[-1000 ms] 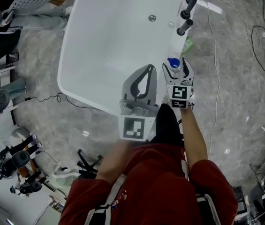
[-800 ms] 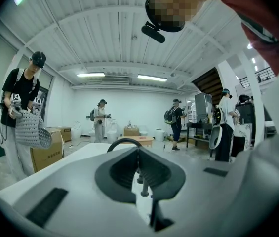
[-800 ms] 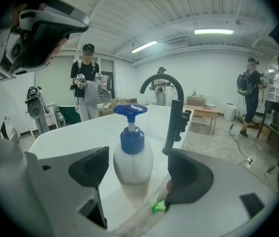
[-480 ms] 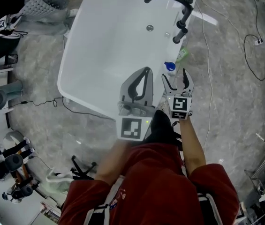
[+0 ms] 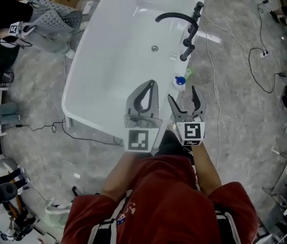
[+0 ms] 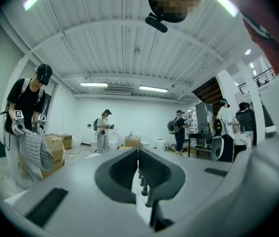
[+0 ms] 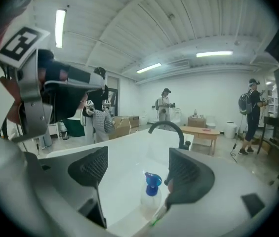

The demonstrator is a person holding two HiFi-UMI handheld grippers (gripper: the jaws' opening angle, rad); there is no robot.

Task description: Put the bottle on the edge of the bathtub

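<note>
A clear spray bottle (image 5: 179, 82) with a blue head stands upright on the right rim of the white bathtub (image 5: 90, 90), close to the black taps. My right gripper (image 5: 183, 96) sits just short of it, open and holding nothing, with a gap between its fingers and the bottle. The right gripper view shows the bottle (image 7: 151, 194) on the tub rim (image 7: 124, 223), beyond that open gripper (image 7: 138, 171) and apart from its pads. My left gripper (image 5: 152, 84) hovers over the tub's near end, shut and empty. In its own view the left gripper (image 6: 138, 154) points out into the room.
A curved black faucet (image 5: 176, 18) and two black taps (image 5: 186, 52) stand on the rim beyond the bottle. A small green item (image 5: 189, 74) lies beside it. Cables (image 5: 219, 85) run over the marble floor on the right. A person with a grey mesh bag (image 5: 57, 19) stands far left.
My right gripper has let go of the bottle, opened wider and drawn back toward me. The bottle stays upright on the rim. The left gripper stays shut.
</note>
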